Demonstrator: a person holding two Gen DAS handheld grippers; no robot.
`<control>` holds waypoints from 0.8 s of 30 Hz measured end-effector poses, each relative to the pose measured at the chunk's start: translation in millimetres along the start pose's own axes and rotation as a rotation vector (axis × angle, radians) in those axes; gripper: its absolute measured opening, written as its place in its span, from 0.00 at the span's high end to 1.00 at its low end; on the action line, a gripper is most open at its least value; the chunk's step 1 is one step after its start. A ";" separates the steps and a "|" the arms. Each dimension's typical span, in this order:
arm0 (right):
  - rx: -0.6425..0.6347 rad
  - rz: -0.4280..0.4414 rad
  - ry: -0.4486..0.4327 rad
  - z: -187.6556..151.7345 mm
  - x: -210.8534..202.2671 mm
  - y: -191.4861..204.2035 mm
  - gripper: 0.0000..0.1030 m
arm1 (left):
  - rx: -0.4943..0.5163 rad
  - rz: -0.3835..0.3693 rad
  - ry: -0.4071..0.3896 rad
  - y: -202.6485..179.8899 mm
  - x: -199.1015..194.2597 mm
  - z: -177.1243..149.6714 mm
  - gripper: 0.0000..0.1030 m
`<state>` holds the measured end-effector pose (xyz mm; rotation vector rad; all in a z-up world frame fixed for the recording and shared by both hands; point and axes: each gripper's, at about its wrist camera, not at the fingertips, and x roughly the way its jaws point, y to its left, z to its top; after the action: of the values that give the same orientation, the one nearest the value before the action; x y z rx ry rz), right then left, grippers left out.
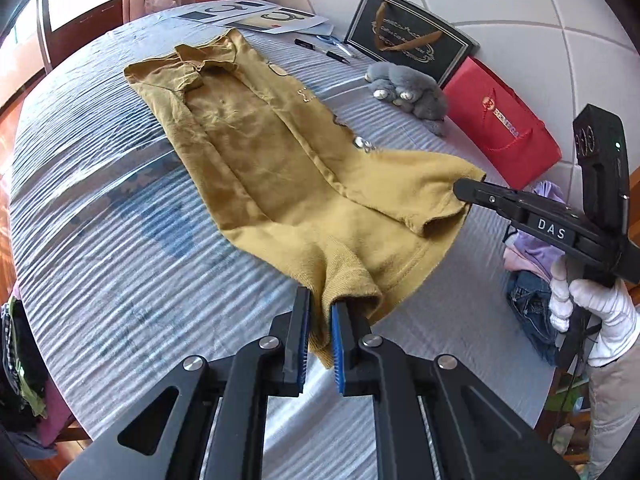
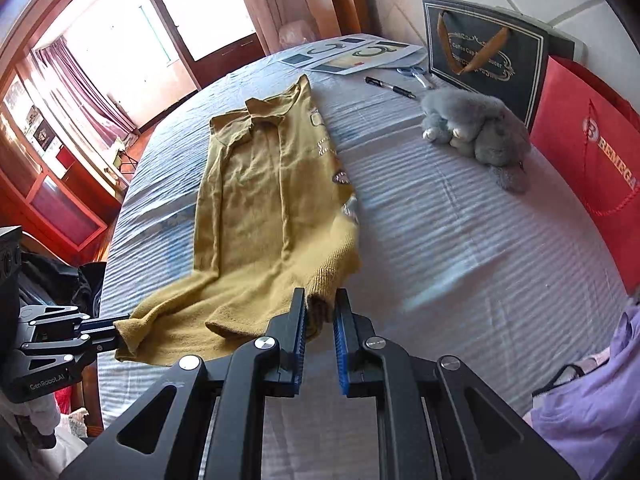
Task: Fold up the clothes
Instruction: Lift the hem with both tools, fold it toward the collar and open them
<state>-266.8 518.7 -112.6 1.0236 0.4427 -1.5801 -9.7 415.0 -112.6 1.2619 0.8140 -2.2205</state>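
While each tool (image 1: 320,308) (image 2: 320,308) seemingly pinches its hem, the shirt (image 1: 256,152) lifts.

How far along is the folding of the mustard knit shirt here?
Done: the mustard knit polo shirt lies lengthwise on the striped cloth, both long sides already folded inward. In hand: the left gripper and right gripper each pinch a bottom hem corner, raised off the cloth. Left: carrying the hem toward the collar.

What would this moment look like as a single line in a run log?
stage: hem lift | left gripper: shut on mustard shirt hem | right gripper: shut on hem | collar end: flat on striped sheet | nearby: grey plush toy
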 end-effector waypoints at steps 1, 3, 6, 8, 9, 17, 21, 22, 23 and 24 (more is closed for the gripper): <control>0.004 -0.001 -0.007 9.3 3.0 3.6 0.88 | -0.005 -0.003 0.001 8.9 1.0 8.0 0.92; 0.012 -0.003 -0.021 27.8 9.1 10.7 0.88 | -0.007 -0.001 -0.004 26.8 2.8 29.8 0.92; 0.013 -0.010 -0.045 62.8 23.6 23.8 0.88 | -0.008 0.000 -0.012 54.5 6.3 64.8 0.92; 0.005 -0.024 -0.061 87.7 35.9 33.8 0.88 | -0.004 0.002 -0.017 75.3 12.2 91.7 0.92; 0.001 -0.028 -0.071 99.6 42.4 39.2 0.88 | 0.000 0.003 -0.020 86.1 16.1 105.5 0.92; 0.052 -0.070 -0.092 229.2 146.8 55.9 0.91 | 0.012 -0.024 0.000 203.2 67.5 236.2 0.97; 0.083 -0.071 -0.080 289.8 199.1 58.7 0.92 | 0.015 -0.033 0.032 255.2 93.9 288.9 0.97; 0.074 -0.088 -0.069 296.5 205.9 60.2 0.92 | 0.022 -0.039 0.044 265.3 99.8 299.1 0.97; 0.065 -0.105 -0.059 303.1 212.7 61.6 0.92 | 0.042 -0.049 0.058 268.5 103.9 302.0 0.97; 0.065 -0.109 -0.048 303.7 215.7 60.9 0.92 | 0.062 -0.060 0.073 271.4 107.9 304.5 0.97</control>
<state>-318.1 144.8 -103.7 1.0229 0.4230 -1.7227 -71.4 0.0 -156.1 1.3718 0.8254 -2.2746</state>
